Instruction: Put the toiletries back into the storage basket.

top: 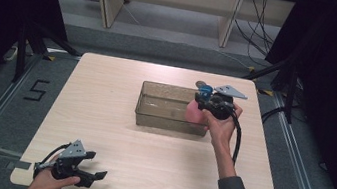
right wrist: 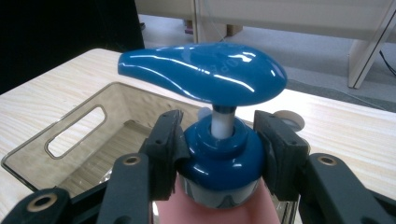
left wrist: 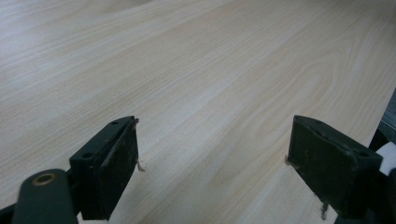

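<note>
Currently the right gripper (right wrist: 219, 149) is clamping a pink pump bottle (top: 194, 111) by its blue collar (right wrist: 219, 151), one finger pressing on each side, with the blue pump head (right wrist: 201, 74) standing clear above the fingers (right wrist: 164, 140). In the high view the bottle is hanging at the right end of the bin (top: 142, 105), a clear smoky container sitting mid-tabletop (top: 100, 130), and it is overlapping the bin's right wall; whether its base is resting on the bin floor or hovering above it I cannot tell. In the right gripper view the bin's interior is lying beyond and to the left of the bottle, a handle slot (right wrist: 77, 130) is showing in the far end wall, and the floor seen through the plastic is carrying nothing. My judgement: the work is appearing to be either a placing into or a lifting out of the bin, and it is sitting at mid-stage, since the grasp is secure and no release is showing. A small round object (right wrist: 288, 119) is lying on the tabletop just behind the right finger; its nature is too unclear to report. The left gripper (top: 87, 168) is idling at the near left corner of the tabletop, fingers (left wrist: 112, 163) spread wide and holding nothing, with bare wood between them.
</note>
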Available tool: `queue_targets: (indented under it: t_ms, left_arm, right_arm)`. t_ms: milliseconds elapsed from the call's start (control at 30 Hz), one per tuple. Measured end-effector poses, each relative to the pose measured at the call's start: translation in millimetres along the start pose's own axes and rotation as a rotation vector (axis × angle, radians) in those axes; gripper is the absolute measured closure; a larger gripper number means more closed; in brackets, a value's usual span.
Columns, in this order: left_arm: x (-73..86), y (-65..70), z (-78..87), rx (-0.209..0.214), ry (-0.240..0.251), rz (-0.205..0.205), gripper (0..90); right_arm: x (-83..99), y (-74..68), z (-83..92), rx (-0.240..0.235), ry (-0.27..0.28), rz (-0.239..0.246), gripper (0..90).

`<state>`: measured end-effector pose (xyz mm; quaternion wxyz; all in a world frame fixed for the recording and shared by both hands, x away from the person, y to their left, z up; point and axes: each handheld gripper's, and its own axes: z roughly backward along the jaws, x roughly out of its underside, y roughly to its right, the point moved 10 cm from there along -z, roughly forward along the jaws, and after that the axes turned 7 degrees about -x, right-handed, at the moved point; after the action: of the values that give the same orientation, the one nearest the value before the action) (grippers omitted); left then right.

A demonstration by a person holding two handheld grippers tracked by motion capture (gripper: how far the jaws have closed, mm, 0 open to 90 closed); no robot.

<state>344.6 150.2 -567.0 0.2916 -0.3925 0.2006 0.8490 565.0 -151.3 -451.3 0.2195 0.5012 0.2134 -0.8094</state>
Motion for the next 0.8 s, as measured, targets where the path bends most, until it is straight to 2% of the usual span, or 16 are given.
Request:
queue_targets:
  t_ms: [67, 100, 133, 167, 333, 367, 433, 467, 533, 567, 600, 667, 700, 767, 800]
  left_arm:
    - [-0.1, -0.2, 0.0, 0.002, 0.001, -0.001, 15.6]
    - [-0.4, -0.7, 0.1, -0.002, 0.001, -0.001, 15.5]
    - [-0.4, -0.6, 0.1, -0.002, 0.001, -0.001, 15.6]
    - [-0.3, -0.2, 0.2, -0.001, 0.001, 0.0, 15.6]
    - [-0.5, 0.0, 0.3, -0.001, 0.002, 0.004, 15.5]
    - [-0.1, -0.2, 0.5, 0.0, 0.001, -0.002, 15.5]
    - [-1.1, -0.2, -0.6, 0.003, 0.015, 0.004, 15.5]
    - [-0.8, -1.6, -0.4, -0.003, 0.008, -0.004, 15.6]
    - [-0.5, 0.2, 0.7, -0.001, 0.004, 0.007, 15.6]
    - [0.0, 0.2, 0.6, -0.001, 0.005, 0.01, 15.5]
    - [-0.7, -0.3, 0.1, -0.003, 0.011, 0.01, 15.6]
    - [-1.0, -0.4, -0.5, -0.001, 0.011, 0.009, 15.6]
    - [-0.4, 0.1, 0.1, -0.002, 0.006, 0.008, 15.5]
    - [-0.2, 0.1, 0.2, -0.001, 0.006, 0.013, 15.6]
    - [-0.4, -1.5, 0.3, -0.008, 0.004, 0.004, 15.5]
  right_arm:
    - [2.4, -0.6, 0.3, 0.007, -0.009, -0.014, 53.3]
    - [3.2, 0.5, 0.1, 0.009, -0.014, 0.0, 53.3]
    - [4.1, -1.2, 0.0, 0.005, -0.01, -0.021, 53.3]
    - [4.7, 0.6, -0.2, 0.003, -0.014, -0.001, 53.3]
    - [10.1, 1.6, -0.2, 0.013, -0.029, -0.01, 53.3]
    - [10.5, 2.5, 0.1, 0.013, -0.032, 0.006, 53.3]
    - [12.8, 1.5, -0.6, 0.01, -0.034, -0.012, 53.3]
    - [13.7, 2.7, -0.4, 0.014, -0.036, -0.005, 53.3]
    - [14.5, 4.3, -0.3, 0.015, -0.036, 0.012, 53.3]
    - [16.1, 2.7, 0.6, 0.019, -0.04, -0.016, 53.2]
    - [16.4, 1.7, 1.0, 0.015, -0.041, -0.019, 53.3]
    - [16.6, 4.3, 0.2, 0.015, -0.043, 0.016, 53.2]
    - [17.7, 3.4, -1.2, 0.006, -0.042, 0.011, 53.2]
    - [20.7, 0.8, -0.9, 0.012, -0.05, -0.029, 53.2]
    - [21.1, 2.2, -1.6, 0.007, -0.051, -0.01, 53.3]
